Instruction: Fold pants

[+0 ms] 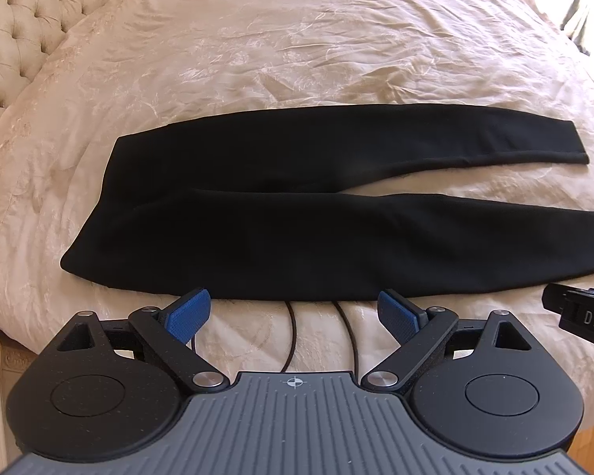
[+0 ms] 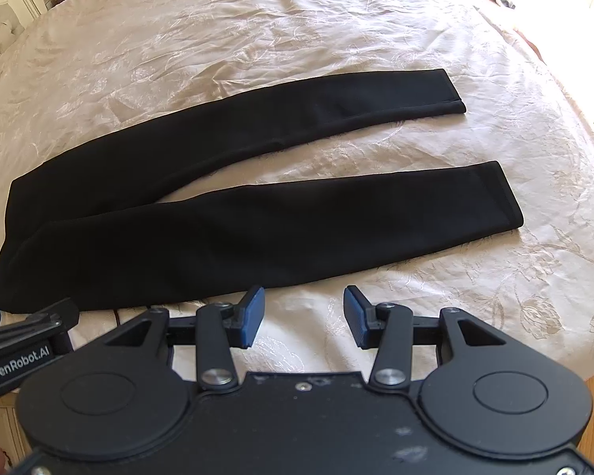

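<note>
I hold both tools just short of the near edge of the bed [image 1: 257, 39], over its cream embroidered bedspread [image 2: 415, 308]. The black pants [image 1: 257, 213] lie flat on it, crosswise to me: waistband [image 1: 91, 206] to the left, the two legs running off to the right and spreading apart, so a wedge of bedspread shows between them. The near leg [image 2: 297, 229] lies just beyond my fingertips; the far leg [image 2: 297, 118] sits behind it, its hem [image 2: 453, 91] a little short of the near hem [image 2: 503, 198].

My left hand-held gripper [image 1: 293, 314] stands wide open and empty, hovering just short of the near edge of the pants toward the waist end. My right hand-held gripper [image 2: 303, 312] is also open with nothing between its blue pads [image 2: 253, 312], a bit narrower than the left, just short of the middle of the near leg.

As I judge it, no fold is made yet; I am at the start, about to take hold. The next move calls for pinching the near edge at two places and carrying the near leg over onto the far one, keeping the cloth taut so the seams and hems line up. Two dark cables [image 1: 293, 336] lie on the bedspread close to the cloth, and I should avoid catching them.
</note>
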`<action>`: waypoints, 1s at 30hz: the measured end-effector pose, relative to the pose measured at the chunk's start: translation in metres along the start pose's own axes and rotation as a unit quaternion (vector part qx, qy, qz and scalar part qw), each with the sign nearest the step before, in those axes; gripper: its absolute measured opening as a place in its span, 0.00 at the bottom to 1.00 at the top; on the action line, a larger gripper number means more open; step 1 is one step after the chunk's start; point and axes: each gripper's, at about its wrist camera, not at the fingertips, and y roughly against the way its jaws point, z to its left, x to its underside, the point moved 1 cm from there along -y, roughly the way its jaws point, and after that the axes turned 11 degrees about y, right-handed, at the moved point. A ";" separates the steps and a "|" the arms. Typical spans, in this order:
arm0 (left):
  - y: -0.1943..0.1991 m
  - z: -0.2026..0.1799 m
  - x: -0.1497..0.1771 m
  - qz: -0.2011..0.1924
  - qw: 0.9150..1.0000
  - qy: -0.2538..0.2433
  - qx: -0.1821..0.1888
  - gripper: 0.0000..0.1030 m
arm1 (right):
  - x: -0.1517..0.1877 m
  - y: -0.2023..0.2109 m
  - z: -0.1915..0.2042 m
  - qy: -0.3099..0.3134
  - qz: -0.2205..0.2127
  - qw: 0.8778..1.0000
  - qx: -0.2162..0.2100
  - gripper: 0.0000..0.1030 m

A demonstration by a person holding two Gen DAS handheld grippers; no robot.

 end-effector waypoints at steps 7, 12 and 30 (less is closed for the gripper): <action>-0.001 0.004 -0.001 0.005 1.000 0.008 0.000 0.90 | 0.000 0.000 0.000 0.006 0.002 1.000 -0.004 0.46; -0.002 0.005 0.000 0.012 1.000 0.015 0.002 0.90 | 0.002 0.000 0.003 0.011 0.003 1.000 -0.005 0.46; -0.002 0.008 0.002 0.017 1.000 0.021 0.002 0.90 | 0.000 0.000 0.003 0.019 0.005 1.000 -0.006 0.46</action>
